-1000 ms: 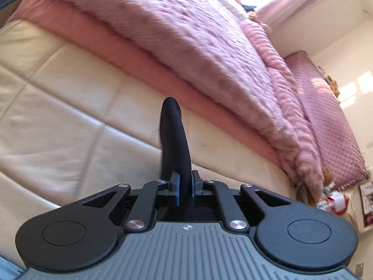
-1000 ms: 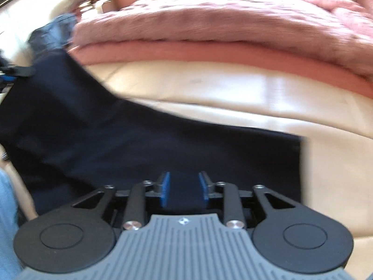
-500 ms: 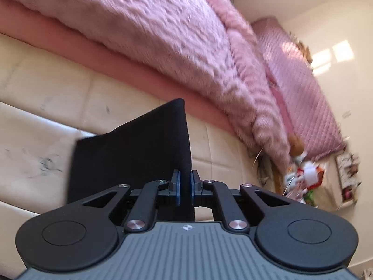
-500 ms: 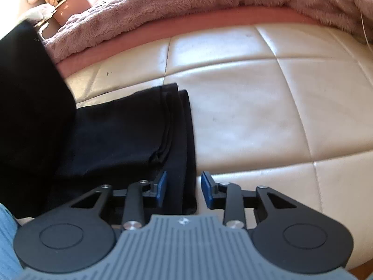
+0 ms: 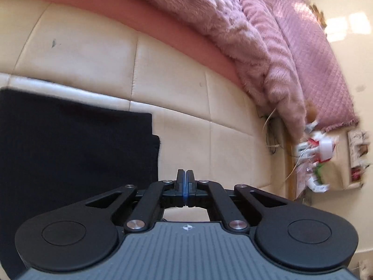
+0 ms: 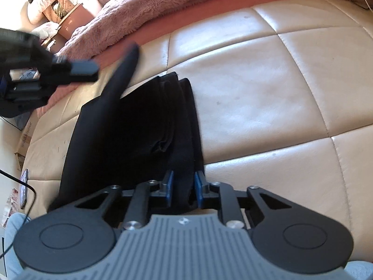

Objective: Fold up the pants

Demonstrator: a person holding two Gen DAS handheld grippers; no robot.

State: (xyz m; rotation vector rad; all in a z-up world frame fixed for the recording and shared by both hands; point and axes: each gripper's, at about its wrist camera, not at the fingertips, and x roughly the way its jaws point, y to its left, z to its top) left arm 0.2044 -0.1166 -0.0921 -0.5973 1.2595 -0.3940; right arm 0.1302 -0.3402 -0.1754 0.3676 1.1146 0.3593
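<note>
The black pants lie folded on the cream leather cushion. My right gripper sits at their near right edge, and its jaws are closing on the thick folded strip that fills the gap between the blue pads. One corner of the pants still stands up in the air at the far end. My left gripper hovers blurred just left of that corner, apart from it. In the left wrist view the left gripper is shut and empty, with the pants lying to its left.
A fluffy pink blanket over a salmon sheet runs along the far edge of the cushion. Floor clutter lies past its right end. A cardboard box stands far left, a phone and cable near left.
The left gripper carried the pants leg over onto the folded stack, let it go and shut empty. The right gripper came down at the pants' edge and its jaws narrowed around the fold.
</note>
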